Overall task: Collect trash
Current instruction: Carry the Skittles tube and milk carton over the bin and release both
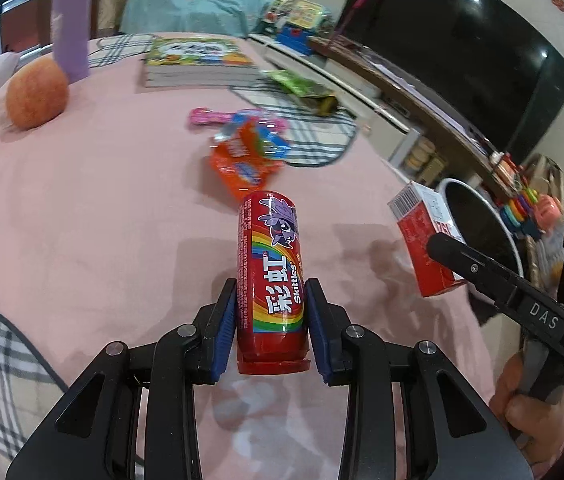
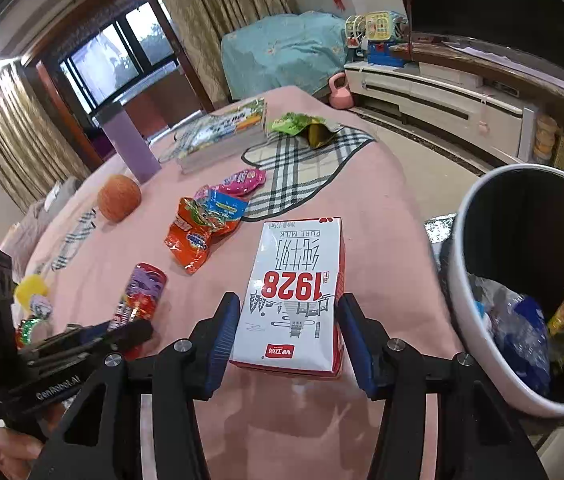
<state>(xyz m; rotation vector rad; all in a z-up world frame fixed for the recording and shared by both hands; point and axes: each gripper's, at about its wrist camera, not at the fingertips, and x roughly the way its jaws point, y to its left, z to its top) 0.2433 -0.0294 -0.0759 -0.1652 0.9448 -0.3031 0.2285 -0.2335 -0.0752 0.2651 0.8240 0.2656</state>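
Wrappers fill bin [image 2: 458, 280]; left tool [image 1: 270, 320] grips Skittles tube [image 1: 269, 272], right tool [image 2: 288, 332] milk carton [image 2: 298, 292].

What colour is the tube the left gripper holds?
Red with a rainbow band, the Skittles tube; left wrist view.

The red candy tube [image 1: 269, 280] is showing "彩虹" and "Skittles" in white across its rainbow band. Just right of the tube, the black arm of the right gripper [image 1: 538, 312] is carrying the letters "DAS". Also right of the tube, the milk carton [image 2: 298, 292] is displaying, upside down in the right wrist view, "PURE MILK" in grey and "1928" in large red digits. Left of the tube in that view, the left gripper [image 2: 57, 360] is bearing the white lettering "GenRobot.AI".
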